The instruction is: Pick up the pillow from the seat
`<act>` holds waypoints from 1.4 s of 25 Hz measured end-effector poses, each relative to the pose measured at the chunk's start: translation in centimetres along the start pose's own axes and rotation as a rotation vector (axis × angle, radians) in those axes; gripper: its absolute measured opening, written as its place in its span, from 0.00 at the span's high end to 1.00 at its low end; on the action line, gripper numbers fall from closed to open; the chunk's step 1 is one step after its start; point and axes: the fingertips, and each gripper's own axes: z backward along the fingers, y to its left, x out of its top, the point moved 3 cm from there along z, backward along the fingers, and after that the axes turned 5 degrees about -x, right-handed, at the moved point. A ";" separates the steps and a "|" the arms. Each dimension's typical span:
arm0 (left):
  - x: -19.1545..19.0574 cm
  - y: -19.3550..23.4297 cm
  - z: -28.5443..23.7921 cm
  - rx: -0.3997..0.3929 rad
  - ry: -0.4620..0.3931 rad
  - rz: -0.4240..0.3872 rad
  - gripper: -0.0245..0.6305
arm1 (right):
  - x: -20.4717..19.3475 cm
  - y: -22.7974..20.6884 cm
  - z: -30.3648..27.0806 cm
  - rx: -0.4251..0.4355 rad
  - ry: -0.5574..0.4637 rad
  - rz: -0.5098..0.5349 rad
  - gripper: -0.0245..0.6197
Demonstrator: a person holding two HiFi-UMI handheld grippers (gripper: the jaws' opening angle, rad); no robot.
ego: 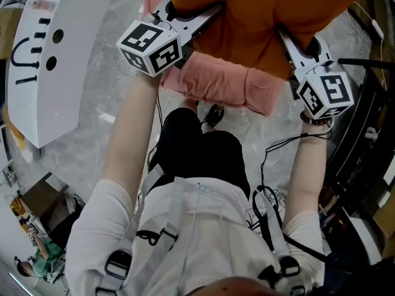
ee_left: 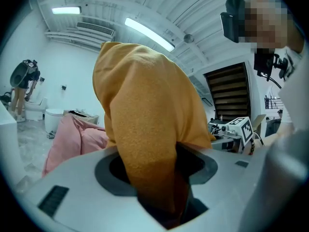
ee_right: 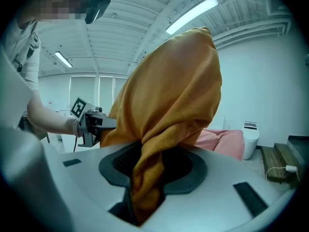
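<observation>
The orange pillow (ego: 259, 17) hangs between my two grippers, lifted off the pink seat (ego: 222, 82) below it. My left gripper (ego: 207, 14) is shut on the pillow's left side, where the fabric (ee_left: 145, 129) bunches down between the jaws. On the opposite side my right gripper (ego: 285, 37) is shut on the pillow (ee_right: 169, 95), a fold of it pinched between the jaws. The pink seat (ee_left: 72, 139) shows behind the pillow in the left gripper view and low at the right (ee_right: 222, 141) in the right gripper view. The pads are hidden by the fabric.
A white curved panel (ego: 55, 48) with black marks stands at the left. Dark equipment and cables (ego: 364, 134) line the right side. A white bin (ee_right: 249, 139) and wooden steps (ee_right: 280, 163) lie beyond the seat. A person (ego: 31, 258) stands far off, lower left.
</observation>
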 end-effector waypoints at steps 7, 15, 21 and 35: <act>3.7 -1.1 0.0 0.000 -0.030 -0.034 0.58 | 3.8 -0.1 1.0 -0.009 -0.032 0.046 0.73; 7.2 -1.8 0.7 -0.010 -0.061 -0.065 0.58 | 7.2 0.4 1.8 -0.018 -0.062 0.079 0.72; 10.5 -2.7 0.7 -0.017 -0.100 -0.091 0.58 | 10.7 0.1 2.9 -0.027 -0.091 0.121 0.72; 16.6 -5.8 1.1 -0.036 -0.144 -0.167 0.58 | 16.5 0.0 6.2 -0.036 -0.161 0.153 0.71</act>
